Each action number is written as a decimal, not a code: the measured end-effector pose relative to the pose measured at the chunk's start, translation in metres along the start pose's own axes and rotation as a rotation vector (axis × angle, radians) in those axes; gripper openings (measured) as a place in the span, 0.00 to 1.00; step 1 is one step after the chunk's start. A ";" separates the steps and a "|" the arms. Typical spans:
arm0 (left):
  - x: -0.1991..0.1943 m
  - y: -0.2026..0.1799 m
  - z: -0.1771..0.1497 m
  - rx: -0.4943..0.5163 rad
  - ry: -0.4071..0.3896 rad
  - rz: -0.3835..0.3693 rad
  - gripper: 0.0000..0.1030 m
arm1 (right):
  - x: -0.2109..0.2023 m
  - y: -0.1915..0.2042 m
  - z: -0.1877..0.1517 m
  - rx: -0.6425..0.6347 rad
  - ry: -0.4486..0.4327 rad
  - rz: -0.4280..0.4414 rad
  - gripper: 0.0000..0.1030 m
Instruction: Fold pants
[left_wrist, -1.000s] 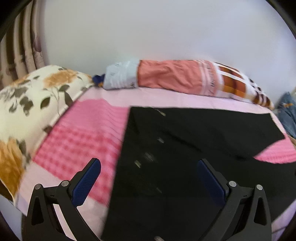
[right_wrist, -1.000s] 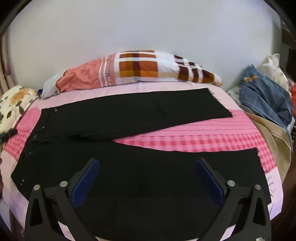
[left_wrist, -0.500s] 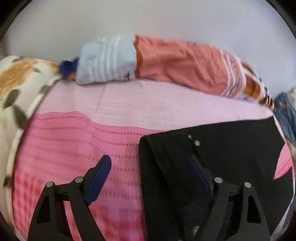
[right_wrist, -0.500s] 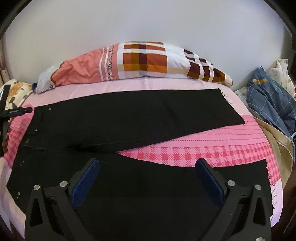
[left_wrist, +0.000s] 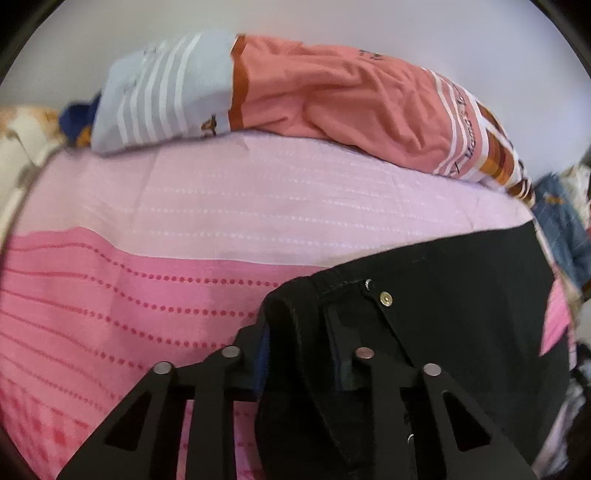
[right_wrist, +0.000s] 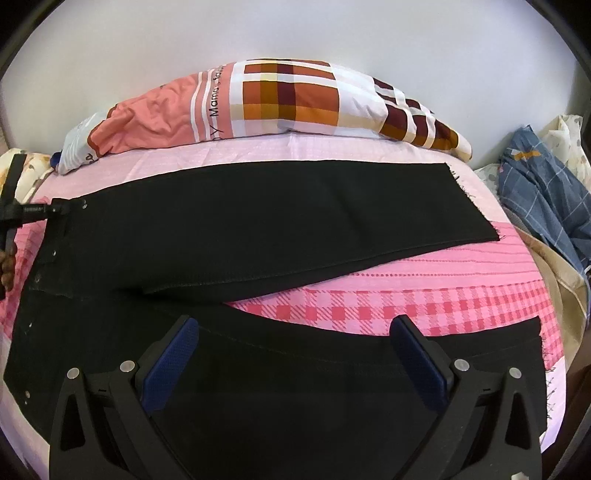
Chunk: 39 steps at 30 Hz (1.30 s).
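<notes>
Right wrist view, quilt (right_wrist: 280, 99) lettering (partial) "Mama's"

1. The pants (right_wrist: 258, 229) are matt black woven cloth with small shiny metal rivets and frayed threads at the hems.
2. The bed sheet (left_wrist: 110, 295) is soft pink cloth with a woven dotted texture.
3. The bolster pillow (right_wrist: 280, 99) has smooth, creased printed cotton.
4. The left tool (left_wrist: 299, 354) and right tool (right_wrist: 291, 354) are matt black plastic with textured blue rubbery pads and bright metal pins.
</notes>
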<state>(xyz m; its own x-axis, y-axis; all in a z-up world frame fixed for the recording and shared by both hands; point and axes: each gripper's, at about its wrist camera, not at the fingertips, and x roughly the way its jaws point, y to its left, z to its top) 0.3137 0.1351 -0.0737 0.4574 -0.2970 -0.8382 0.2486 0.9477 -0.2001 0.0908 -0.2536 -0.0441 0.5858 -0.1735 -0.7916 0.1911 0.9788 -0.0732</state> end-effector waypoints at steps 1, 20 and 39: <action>-0.009 -0.004 -0.003 0.000 -0.029 0.001 0.17 | 0.001 -0.002 0.002 0.005 0.002 0.007 0.99; -0.162 -0.092 -0.142 -0.093 -0.313 -0.135 0.16 | 0.111 -0.076 0.115 0.517 0.206 0.673 0.52; -0.177 -0.088 -0.184 -0.214 -0.267 -0.109 0.17 | 0.079 -0.096 0.073 0.562 0.141 0.648 0.06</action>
<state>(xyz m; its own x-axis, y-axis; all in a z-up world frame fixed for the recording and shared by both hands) 0.0538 0.1263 -0.0012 0.6521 -0.3910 -0.6496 0.1370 0.9034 -0.4063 0.1764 -0.3691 -0.0550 0.6176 0.4515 -0.6440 0.2360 0.6747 0.6993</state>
